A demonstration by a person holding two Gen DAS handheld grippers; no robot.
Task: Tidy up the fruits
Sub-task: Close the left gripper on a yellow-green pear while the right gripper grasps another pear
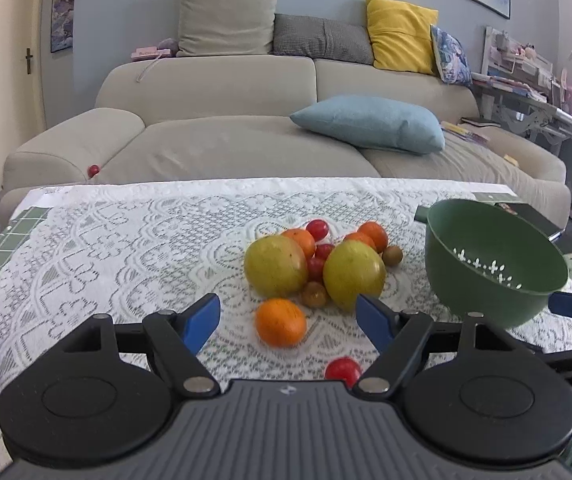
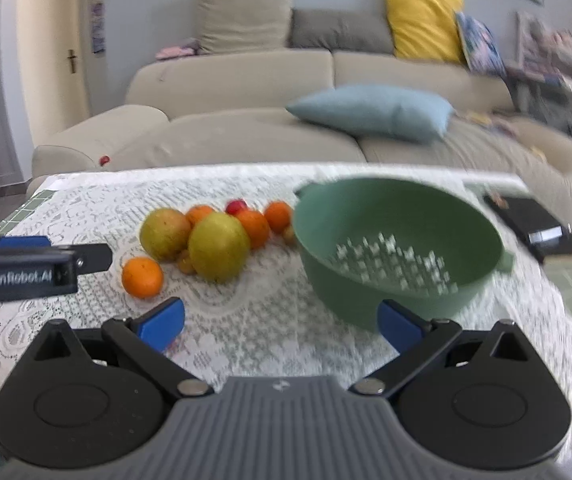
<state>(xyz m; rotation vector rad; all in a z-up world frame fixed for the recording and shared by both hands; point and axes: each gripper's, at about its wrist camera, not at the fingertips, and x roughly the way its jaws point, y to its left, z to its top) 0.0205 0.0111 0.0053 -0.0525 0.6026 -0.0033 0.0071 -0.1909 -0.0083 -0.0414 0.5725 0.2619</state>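
Observation:
A pile of fruit lies on the lace tablecloth [image 1: 126, 240]: two yellow-green mangoes [image 1: 276, 266] [image 1: 353, 274], several oranges, red cherry tomatoes and small brown fruits. One orange [image 1: 280, 322] lies apart, just ahead of my left gripper [image 1: 287, 318], which is open and empty. A red tomato [image 1: 342, 370] sits close under it. The green colander [image 1: 493, 260] stands tilted at the right. My right gripper [image 2: 282, 322] is open, its right finger against the colander [image 2: 397, 240] base. The mangoes [image 2: 218, 246] and orange [image 2: 142, 277] show left in the right wrist view.
A beige sofa [image 1: 246, 120] with a blue cushion [image 1: 369, 122] and other pillows stands behind the table. A red fruit [image 1: 93, 169] lies on the sofa. A dark book [image 2: 537, 224] lies at the table's right. The left gripper's side [image 2: 26, 268] shows at left.

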